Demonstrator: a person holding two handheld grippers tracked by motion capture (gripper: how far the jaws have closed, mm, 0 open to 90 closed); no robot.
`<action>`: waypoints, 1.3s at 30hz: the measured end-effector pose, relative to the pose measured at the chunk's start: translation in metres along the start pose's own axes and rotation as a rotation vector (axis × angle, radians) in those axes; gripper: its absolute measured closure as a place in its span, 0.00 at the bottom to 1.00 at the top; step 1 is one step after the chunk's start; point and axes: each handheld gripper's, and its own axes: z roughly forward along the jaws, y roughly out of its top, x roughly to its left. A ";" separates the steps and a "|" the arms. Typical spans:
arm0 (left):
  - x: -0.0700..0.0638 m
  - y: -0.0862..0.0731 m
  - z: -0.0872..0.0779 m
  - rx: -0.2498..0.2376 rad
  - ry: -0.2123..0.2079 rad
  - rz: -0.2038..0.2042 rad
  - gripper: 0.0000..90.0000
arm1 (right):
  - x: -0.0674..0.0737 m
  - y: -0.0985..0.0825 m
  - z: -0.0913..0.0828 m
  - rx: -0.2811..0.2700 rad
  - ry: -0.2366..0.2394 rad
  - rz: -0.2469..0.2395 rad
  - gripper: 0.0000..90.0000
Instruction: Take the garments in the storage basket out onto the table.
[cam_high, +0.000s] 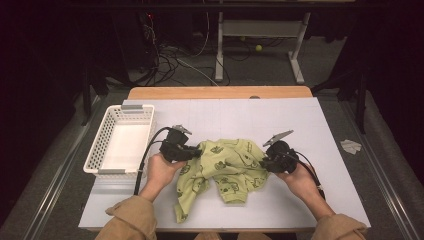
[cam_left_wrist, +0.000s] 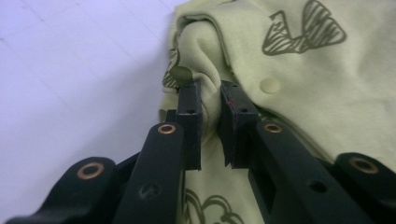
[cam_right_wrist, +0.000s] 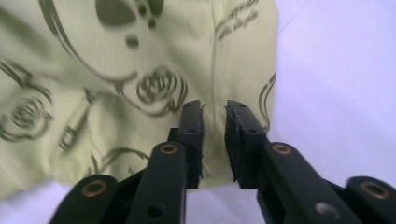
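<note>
We see a light green printed child's shirt (cam_high: 225, 167) lying crumpled on the near middle of the white surface (cam_high: 300, 125). Our left tongs (cam_left_wrist: 210, 100) pinch a fold at its left edge. Our right tongs (cam_right_wrist: 215, 116) stand slightly parted over its right edge, gripping nothing.

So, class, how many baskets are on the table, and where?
1. The white basket stands at the table's left edge, left of the green garment; nothing shows inside it. None seems hidden.
</note>
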 end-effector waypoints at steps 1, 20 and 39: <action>-0.002 -0.001 0.000 0.002 -0.011 0.001 0.84 | 0.000 0.002 -0.003 -0.014 0.005 0.009 0.84; -0.036 -0.019 0.013 0.056 -0.069 0.100 0.81 | 0.048 0.046 0.029 0.073 0.073 -0.080 0.80; 0.018 -0.006 0.018 0.091 0.015 -0.125 0.60 | 0.047 0.025 0.023 0.107 0.073 -0.138 1.00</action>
